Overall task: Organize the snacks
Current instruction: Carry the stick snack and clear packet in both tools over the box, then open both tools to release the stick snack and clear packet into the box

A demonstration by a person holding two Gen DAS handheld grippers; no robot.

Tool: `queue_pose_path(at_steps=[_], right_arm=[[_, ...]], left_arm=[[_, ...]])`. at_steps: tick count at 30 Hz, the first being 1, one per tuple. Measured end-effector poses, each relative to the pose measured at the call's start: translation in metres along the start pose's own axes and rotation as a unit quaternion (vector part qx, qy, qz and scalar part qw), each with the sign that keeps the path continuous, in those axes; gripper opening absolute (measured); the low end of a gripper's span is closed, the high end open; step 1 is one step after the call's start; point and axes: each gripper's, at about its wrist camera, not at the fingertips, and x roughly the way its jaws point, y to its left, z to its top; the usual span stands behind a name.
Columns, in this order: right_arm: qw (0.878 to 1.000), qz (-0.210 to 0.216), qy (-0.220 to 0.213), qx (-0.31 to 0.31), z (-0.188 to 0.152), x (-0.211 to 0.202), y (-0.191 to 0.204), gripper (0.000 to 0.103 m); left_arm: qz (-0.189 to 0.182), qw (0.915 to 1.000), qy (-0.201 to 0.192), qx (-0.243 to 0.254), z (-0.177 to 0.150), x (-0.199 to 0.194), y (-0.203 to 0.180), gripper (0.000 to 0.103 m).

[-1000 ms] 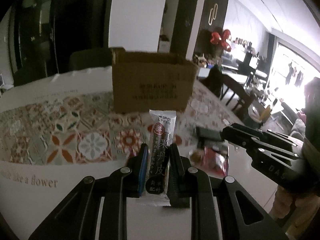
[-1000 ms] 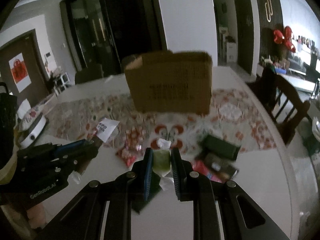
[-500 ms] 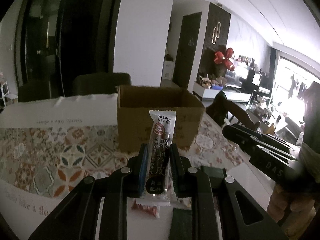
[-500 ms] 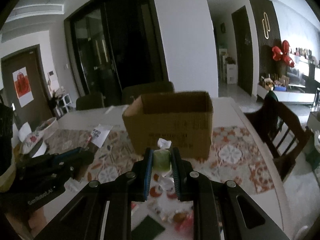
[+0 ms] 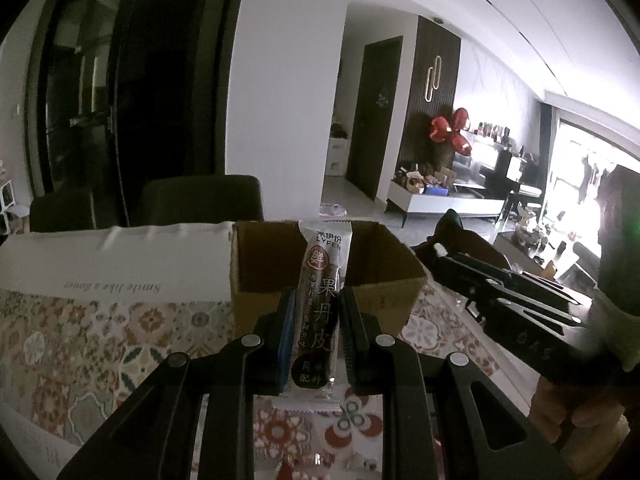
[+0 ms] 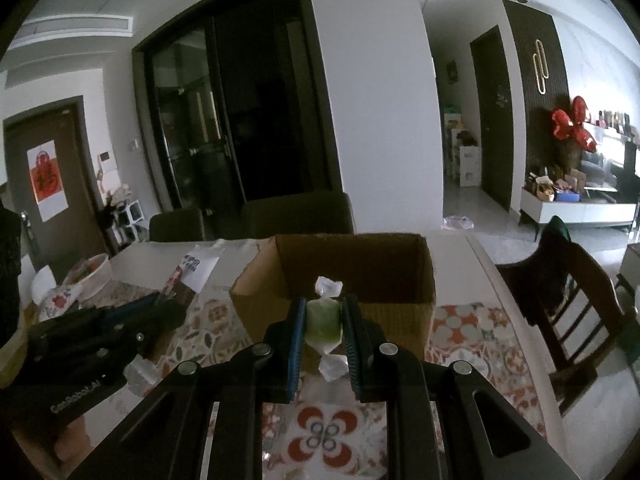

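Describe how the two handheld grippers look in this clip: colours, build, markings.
Both are black angular frames with silver rivets. The left gripper and right gripper each have a blue pad on one finger and a ribbed black one opposite. White "GenRobot.AI" lettering marks the left one's side.

The cardboard box [image 6: 352, 280] stands open-topped and empty (near wall facing), with nothing barring its mouth.

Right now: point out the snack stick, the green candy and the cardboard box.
snack stick [image 5: 320, 304], left wrist view, middle of the printed wrapper.
green candy [image 6: 323, 320], right wrist view, green body between the pads.
cardboard box [image 6: 400, 316], right wrist view, near wall's outside face.
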Motion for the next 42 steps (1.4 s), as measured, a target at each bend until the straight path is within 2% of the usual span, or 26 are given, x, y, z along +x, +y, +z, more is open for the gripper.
queue_pose_path(at_steps=[5,11,20,25,28,30,33,36,39,42], right_arm=[[1.0,0.004,0.004,-0.001,0.017,0.023,-0.007,0.02],[1.0,0.006,0.027,0.003,0.033,0.058,-0.017,0.02],[0.998,-0.005,0.066,0.007,0.042,0.106,-0.033,0.02],[0.996,-0.011,0.083,0.018,0.04,0.123,-0.043,0.02],[0.995,-0.011,0.091,0.027,0.039,0.128,-0.049,0.022],[0.995,-0.013,0.093,0.035,0.038,0.128,-0.05,0.038],[0.995,-0.026,0.087,0.033,0.037,0.121,-0.052,0.039],[0.995,-0.033,0.082,0.033,0.034,0.106,-0.05,0.039],[0.996,-0.042,0.073,0.021,0.028,0.084,-0.042,0.039],[0.996,-0.055,0.064,0.005,0.02,0.061,-0.036,0.039]], left_arm=[[-0.014,0.9999,0.009,-0.004,0.02,0.025,0.004,0.022],[-0.029,0.9987,0.039,-0.015,0.039,0.068,0.012,0.022],[-0.013,0.9961,0.085,-0.021,0.048,0.122,0.019,0.022],[-0.005,0.9946,0.101,-0.025,0.048,0.139,0.019,0.023],[0.003,0.9948,0.1,-0.019,0.048,0.141,0.019,0.028],[0.007,0.9953,0.096,-0.01,0.046,0.138,0.017,0.03],[0.019,0.996,0.088,0.0,0.044,0.127,0.014,0.042],[0.033,0.9966,0.074,0.013,0.037,0.11,0.007,0.044],[0.042,0.9973,0.058,0.018,0.03,0.087,0.003,0.055],[0.053,0.9973,0.045,0.022,0.021,0.063,-0.003,0.056]])
